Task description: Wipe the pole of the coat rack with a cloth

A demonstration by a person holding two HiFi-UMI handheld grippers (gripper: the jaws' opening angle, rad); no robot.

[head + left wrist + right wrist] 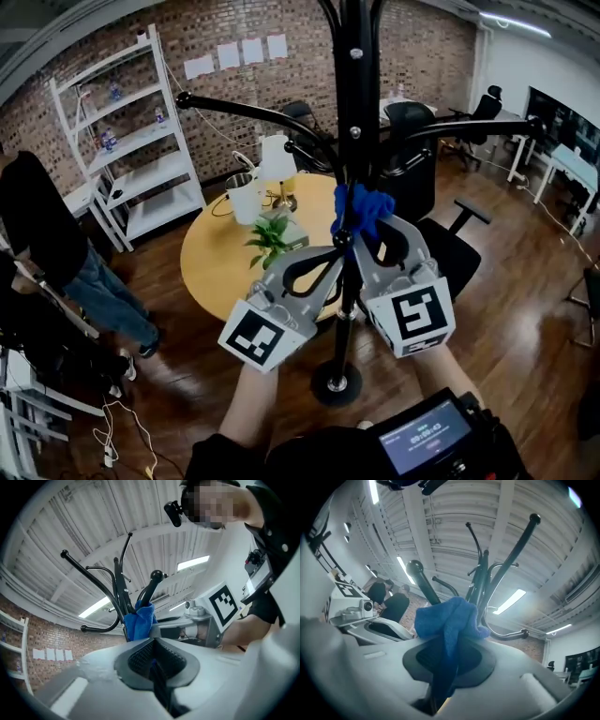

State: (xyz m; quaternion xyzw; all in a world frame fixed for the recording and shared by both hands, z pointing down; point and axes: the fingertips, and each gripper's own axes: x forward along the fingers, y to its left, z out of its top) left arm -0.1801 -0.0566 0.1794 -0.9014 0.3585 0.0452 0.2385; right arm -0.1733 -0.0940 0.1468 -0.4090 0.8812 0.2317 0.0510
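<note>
The black coat rack pole (pixel 353 112) rises in front of me from its round base (pixel 336 380), with hook arms spreading at the top. A blue cloth (pixel 364 211) is bunched against the pole about halfway up. My right gripper (pixel 364 239) is shut on the cloth (pixel 450 620), which fills the gap between its pads and hides part of the pole (pixel 480 585). From the left side of the pole my left gripper (pixel 337 251) meets it, tips nearly touching. It is shut too (pixel 151 654), with a dark blue strip of the cloth (pixel 140 620) between its pads, just in front of the pole (pixel 123 606).
A round yellow table (pixel 211 258) with a plant, lamp and kettle stands behind the rack. A black office chair (pixel 441 244) is at the right. White shelving (pixel 131 141) lines the brick wall. A person (pixel 37 225) stands at the left edge.
</note>
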